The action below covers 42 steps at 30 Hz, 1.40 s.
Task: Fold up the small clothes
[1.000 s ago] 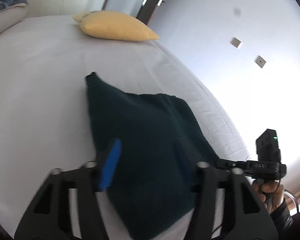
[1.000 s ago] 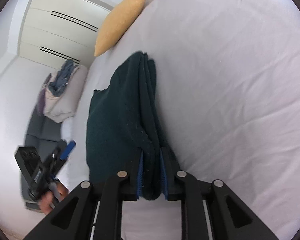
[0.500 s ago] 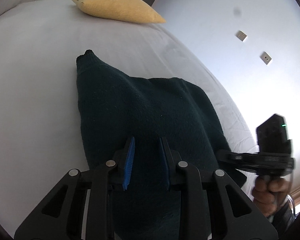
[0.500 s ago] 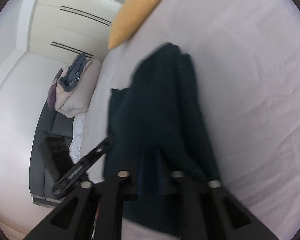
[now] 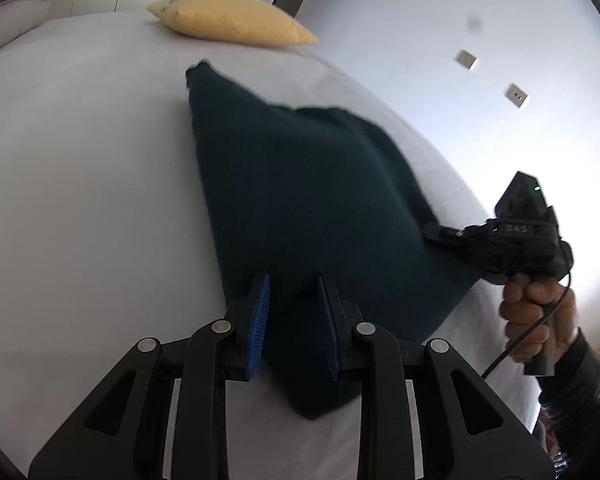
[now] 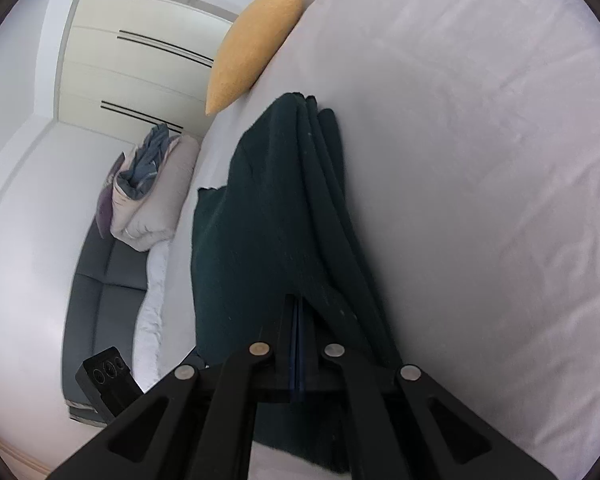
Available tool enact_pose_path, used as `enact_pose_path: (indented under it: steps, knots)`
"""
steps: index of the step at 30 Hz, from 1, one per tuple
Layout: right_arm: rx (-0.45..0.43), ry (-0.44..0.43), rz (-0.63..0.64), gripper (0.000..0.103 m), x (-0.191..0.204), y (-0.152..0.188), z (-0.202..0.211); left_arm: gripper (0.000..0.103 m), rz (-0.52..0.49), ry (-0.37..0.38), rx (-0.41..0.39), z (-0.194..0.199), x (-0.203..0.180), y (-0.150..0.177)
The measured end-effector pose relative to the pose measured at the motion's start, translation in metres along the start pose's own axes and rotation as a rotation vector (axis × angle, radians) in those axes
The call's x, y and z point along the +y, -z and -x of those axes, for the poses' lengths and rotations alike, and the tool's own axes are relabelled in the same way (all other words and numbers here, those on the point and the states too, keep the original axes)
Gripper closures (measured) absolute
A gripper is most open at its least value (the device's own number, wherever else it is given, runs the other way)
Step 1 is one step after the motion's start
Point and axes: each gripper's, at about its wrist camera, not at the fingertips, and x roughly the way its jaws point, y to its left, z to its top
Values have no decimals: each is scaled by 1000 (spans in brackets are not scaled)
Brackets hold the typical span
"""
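Left gripper point(image 5: 294, 312) clamps dark green garment point(image 5: 312, 200); right gripper point(image 6: 298, 320) closed, pinch point hidden by folds.

Dark green garment point(image 5: 308, 200): matt, fuzzy knit. Bed sheet point(image 5: 80, 168): smooth white cloth. Pillow point(image 5: 236, 20): coarse yellow weave.

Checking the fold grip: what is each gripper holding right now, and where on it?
Both grip the dark green garment: left gripper pinches its near edge, right gripper is shut on another edge of it.
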Motion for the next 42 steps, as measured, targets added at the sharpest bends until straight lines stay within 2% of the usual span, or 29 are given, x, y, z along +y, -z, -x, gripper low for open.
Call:
enact_pose_path:
  steps: [3,6,12,15,16,17,18,19,20,21,22,23,25,27,29,30,32,34,36,38,42]
  knots:
    - [-2,2,-6,103,-9,2,5,80,-27,-39,14,-7,-4,6]
    - [-8,-14,-14,103,-17,2,4,80,-101,-105,17,-13,-16,12]
    - [-33,-30,-23,103,-22,4,2,80,-125,-125,3,-17,-18,19]
    - [-33,-28,20,103,-8,7,9,79,-95,-122,-9,5,-20,15]
    - [-31,-42,33,96,-2,8,15,79,-78,-112,-14,12,-18,13]
    - [-35,-62,39,75,1,7,22,79,-39,-102,-42,24,-11,6]
    - [-51,-91,40,63,4,6,31,79,-3,-97,-74,33,-4,0]
    - [-87,-104,51,46,7,2,43,77,43,-83,-95,41,7,-11]
    - [-111,-99,59,34,11,-2,48,66,74,-67,-91,42,14,-19]
    - [-134,-87,61,29,12,-10,52,37,104,-53,-83,40,20,-27]
    - [-133,-79,51,22,11,-17,52,26,140,-41,-79,35,28,-39]
    - [-110,-61,31,22,8,-27,45,24,156,-30,-78,30,32,-46]
    - [-52,17,-2,22,3,-46,24,24,179,-10,-20,15,35,-56]
    - [0,61,7,24,7,-55,2,24,215,8,87,-11,38,-62]
    - [34,106,35,33,8,-59,-11,24,248,16,172,-38,37,-60]
    - [51,122,52,35,13,-63,-19,24,266,26,185,-44,38,-59]
    - [77,151,58,49,17,-67,-29,25,316,41,198,-55,38,-57]
    - [96,189,78,55,23,-68,-38,42,326,50,208,-60,32,-57]
    - [112,249,141,63,35,-68,-42,51,304,23,221,-62,24,-57]
    - [113,314,204,72,47,-63,-45,58,255,-18,226,-59,12,-58]
    - [74,463,325,77,81,-47,-48,71,230,-54,224,-49,-2,-62]
